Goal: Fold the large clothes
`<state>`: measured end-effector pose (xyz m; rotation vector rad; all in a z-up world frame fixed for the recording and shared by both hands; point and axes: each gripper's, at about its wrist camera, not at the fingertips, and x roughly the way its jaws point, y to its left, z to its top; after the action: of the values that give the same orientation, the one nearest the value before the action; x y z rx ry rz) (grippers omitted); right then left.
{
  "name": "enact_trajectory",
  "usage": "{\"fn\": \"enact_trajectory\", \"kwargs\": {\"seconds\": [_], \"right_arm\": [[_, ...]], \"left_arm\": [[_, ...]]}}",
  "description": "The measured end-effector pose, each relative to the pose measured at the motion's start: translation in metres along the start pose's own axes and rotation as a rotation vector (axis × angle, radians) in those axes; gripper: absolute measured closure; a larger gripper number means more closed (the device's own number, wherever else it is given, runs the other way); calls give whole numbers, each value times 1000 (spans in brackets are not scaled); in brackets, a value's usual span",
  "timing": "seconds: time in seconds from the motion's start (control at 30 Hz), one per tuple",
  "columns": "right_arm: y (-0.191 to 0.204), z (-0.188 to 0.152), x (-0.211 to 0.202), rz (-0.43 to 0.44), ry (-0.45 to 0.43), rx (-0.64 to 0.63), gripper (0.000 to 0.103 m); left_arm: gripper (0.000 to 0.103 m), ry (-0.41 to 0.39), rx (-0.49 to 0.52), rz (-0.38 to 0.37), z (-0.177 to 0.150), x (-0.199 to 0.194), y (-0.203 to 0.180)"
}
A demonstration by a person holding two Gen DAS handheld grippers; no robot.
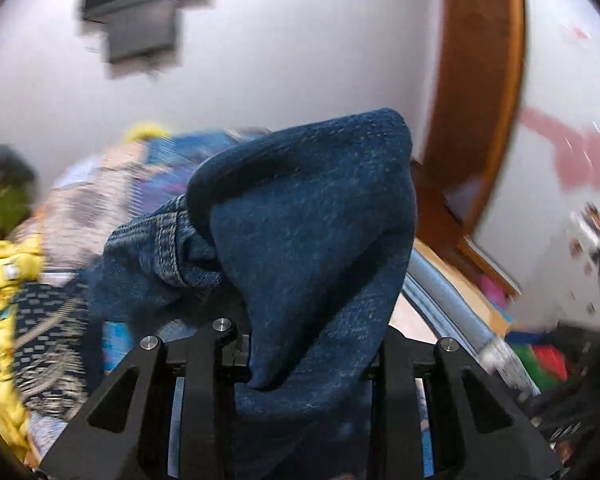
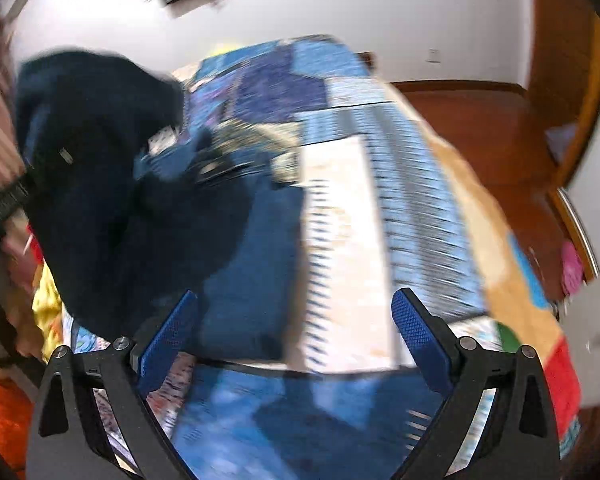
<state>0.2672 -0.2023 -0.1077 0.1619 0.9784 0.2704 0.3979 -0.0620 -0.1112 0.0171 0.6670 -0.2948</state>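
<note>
My left gripper (image 1: 300, 356) is shut on dark blue denim jeans (image 1: 312, 216), lifted above the bed; the cloth drapes over the jaws and hides the fingertips. In the right wrist view the same jeans (image 2: 112, 184) hang in a dark bunch at the left, with a lower part lying on the bed (image 2: 248, 272). My right gripper (image 2: 296, 320) is open and empty, its blue pads (image 2: 168, 340) wide apart above the bedspread, to the right of the jeans.
The bed carries a blue and cream patchwork bedspread (image 2: 364, 208). Yellow clothing (image 1: 0, 280) lies at the left. A wooden door frame (image 1: 476, 92) and wooden floor (image 2: 480, 128) are at the right. A dark wall unit (image 1: 144, 12) hangs above.
</note>
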Motion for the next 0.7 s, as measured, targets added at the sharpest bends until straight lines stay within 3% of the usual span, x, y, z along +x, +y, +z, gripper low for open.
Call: {"fn": "enact_trajectory", "kwargs": {"seconds": [0.1, 0.23, 0.33, 0.57, 0.67, 0.7], "right_arm": [[-21, -6, -13, -39, -21, 39, 6], [-30, -9, -11, -44, -5, 64, 6], [-32, -15, -14, -44, 4, 59, 6], [-33, -18, -31, -50, -23, 11, 6], [-29, -16, -38, -43, -40, -1, 6], [-27, -14, -39, -38, -45, -6, 6]], "left_arm": [[75, 141, 117, -56, -23, 34, -39], [74, 347, 277, -42, -62, 70, -71], [72, 346, 311, -50, -74, 66, -73], [59, 385, 256, -66, -72, 42, -60], [44, 350, 257, -103, -75, 15, -59], [32, 337, 255, -112, -76, 6, -56]]}}
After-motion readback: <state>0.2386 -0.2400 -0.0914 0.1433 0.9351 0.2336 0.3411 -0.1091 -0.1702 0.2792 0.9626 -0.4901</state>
